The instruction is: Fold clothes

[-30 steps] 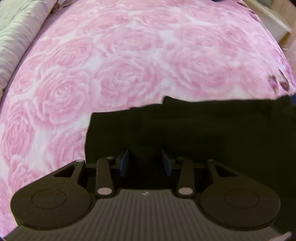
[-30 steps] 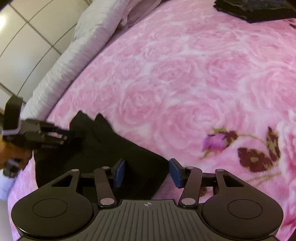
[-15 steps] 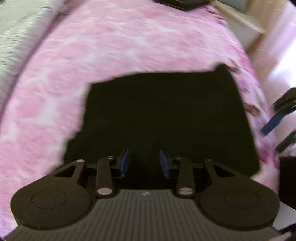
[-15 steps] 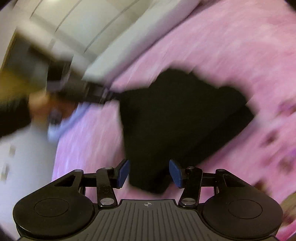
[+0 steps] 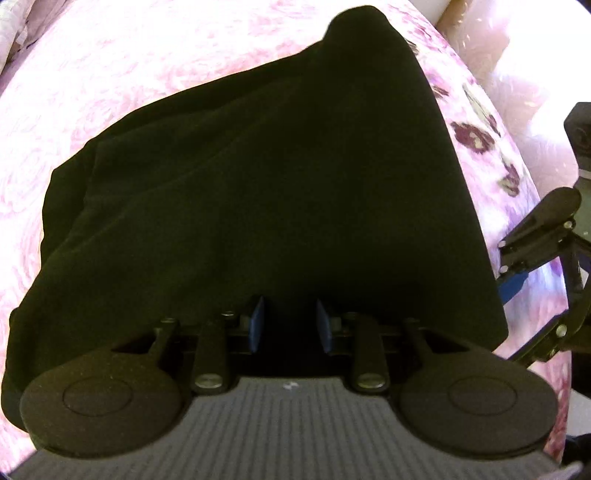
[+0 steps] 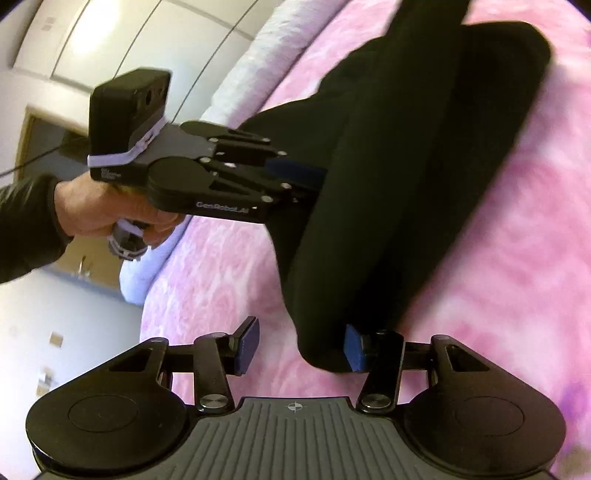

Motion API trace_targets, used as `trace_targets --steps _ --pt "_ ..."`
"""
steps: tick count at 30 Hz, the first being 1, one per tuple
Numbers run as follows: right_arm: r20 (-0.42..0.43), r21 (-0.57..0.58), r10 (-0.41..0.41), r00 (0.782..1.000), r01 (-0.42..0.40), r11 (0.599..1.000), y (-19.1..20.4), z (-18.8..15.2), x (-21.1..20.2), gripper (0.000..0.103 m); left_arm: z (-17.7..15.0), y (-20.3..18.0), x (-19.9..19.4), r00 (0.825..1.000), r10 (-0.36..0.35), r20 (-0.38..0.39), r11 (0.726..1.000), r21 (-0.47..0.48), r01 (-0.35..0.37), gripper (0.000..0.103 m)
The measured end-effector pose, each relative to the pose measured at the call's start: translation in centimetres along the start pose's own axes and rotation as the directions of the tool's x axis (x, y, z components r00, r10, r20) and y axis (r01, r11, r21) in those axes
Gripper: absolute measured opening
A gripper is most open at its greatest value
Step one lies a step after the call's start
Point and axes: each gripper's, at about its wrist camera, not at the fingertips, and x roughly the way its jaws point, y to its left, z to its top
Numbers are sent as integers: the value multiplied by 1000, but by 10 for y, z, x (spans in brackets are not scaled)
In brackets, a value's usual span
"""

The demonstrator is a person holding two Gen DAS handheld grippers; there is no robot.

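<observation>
A black garment (image 5: 266, 177) lies folded on the pink rose-patterned bedspread (image 5: 129, 66). My left gripper (image 5: 290, 325) has its blue pads apart at the garment's near edge, with black cloth between and over them. In the right wrist view the left gripper (image 6: 299, 173) reaches into the garment's (image 6: 406, 166) side edge. My right gripper (image 6: 301, 345) is open at the garment's near corner; the cloth rests against its right pad (image 6: 352, 349).
A white-grey pillow or bolster (image 6: 266, 62) runs along the bed's far side. White wall panels (image 6: 92, 33) and a wooden doorframe (image 6: 26, 136) stand beyond the bed. The bed's right edge (image 5: 517, 155) drops off beside the right gripper (image 5: 543, 258).
Both grippers swung round the garment. The views turned, the garment now fills more of both, and its near edge has lifted off the bed. The right jaws stay open.
</observation>
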Motion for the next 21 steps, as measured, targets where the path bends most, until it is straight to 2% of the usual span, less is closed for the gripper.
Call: trace_targets --steps 4,7,10,11,13,16,18,21 --pt "-37 -24 -50 998 50 998 9 8 -20 52 -4 8 -18 1000 -7 27 999 -43 8 27" --pt "24 -105 -115 993 117 988 28 27 -48 52 -22 30 -53 992 44 117 993 -115 -30 27" --pt "104 -196 -177 979 195 961 45 53 -66 52 -51 75 -67 979 169 114 952 -276 -133 26" --pt "114 -239 -181 977 204 949 49 62 -62 52 -57 91 -64 977 189 102 933 -329 -146 20" --pt "119 -323 -183 976 212 922 53 79 -47 52 -69 120 -54 973 218 75 895 -414 -169 25" --pt "115 -370 -274 955 297 880 36 97 -16 51 -70 138 -29 979 192 72 876 -462 -138 28" --pt "109 -369 -299 948 318 873 16 102 -6 43 -64 135 -22 976 210 62 886 -434 -163 29" --pt "86 -352 -300 950 310 883 20 115 -14 40 -60 138 -36 978 201 59 891 -426 -157 28"
